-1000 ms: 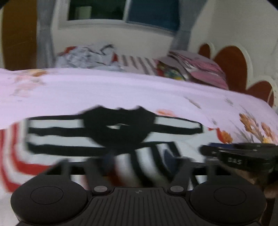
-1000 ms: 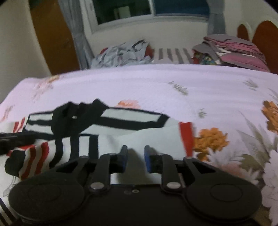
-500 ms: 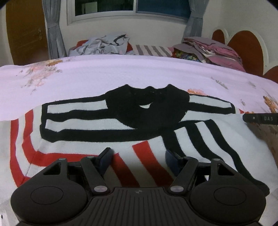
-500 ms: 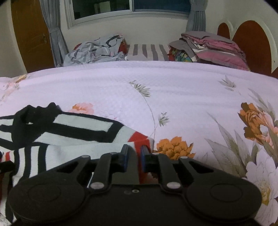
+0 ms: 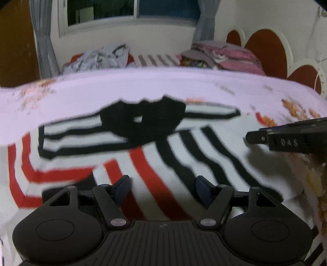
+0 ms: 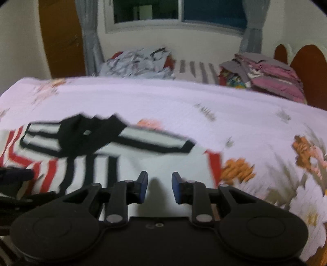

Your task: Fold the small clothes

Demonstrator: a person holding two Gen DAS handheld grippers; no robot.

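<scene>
One striped sweater (image 5: 155, 155), black collar, red bands

I am in a home bedroom. Under me spreads a bed with a pale lilac floral bedspread (image 6: 184, 106), backed by a scalloped brown headboard (image 5: 267, 51). Folded pink and grey bedding (image 6: 271, 81) and a rumpled heap of clothes (image 6: 137, 61) lie along the far edge, below a window (image 6: 179, 10) with grey curtains (image 6: 90, 41), beside a wooden door (image 6: 61, 36).

Both wrist views look down, close, sharing the striped garment (image 5: 155, 163).
</scene>
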